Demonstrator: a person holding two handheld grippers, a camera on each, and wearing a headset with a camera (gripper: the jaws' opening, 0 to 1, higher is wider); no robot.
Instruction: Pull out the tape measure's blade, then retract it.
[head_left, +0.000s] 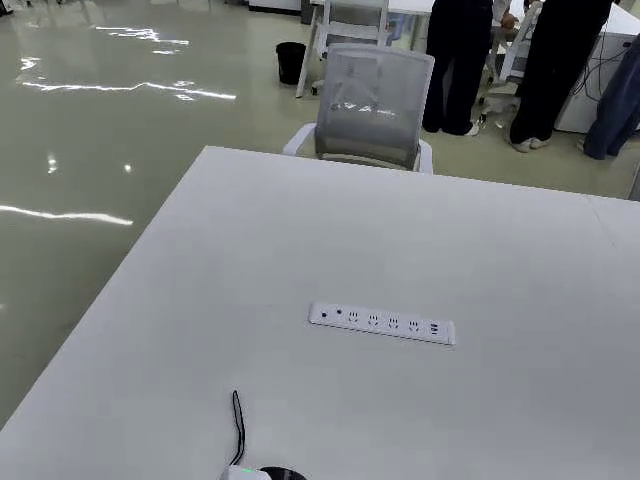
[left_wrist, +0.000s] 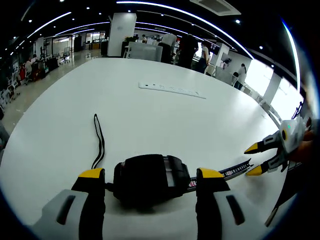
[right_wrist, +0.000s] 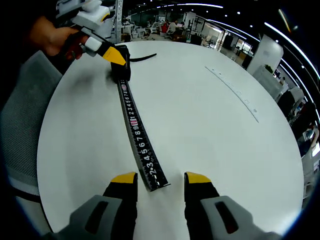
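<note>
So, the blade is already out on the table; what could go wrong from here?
1. The blade lies loose, its end between the open fingers of the right gripper; on retraction it may whip back uncontrolled.
2. The left gripper seems only to bracket the case, with small gaps, so the case might slide or twist.

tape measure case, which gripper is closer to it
Left. The left gripper straddles the tape measure case; the right gripper sits at the free end of the pulled-out blade.
</note>
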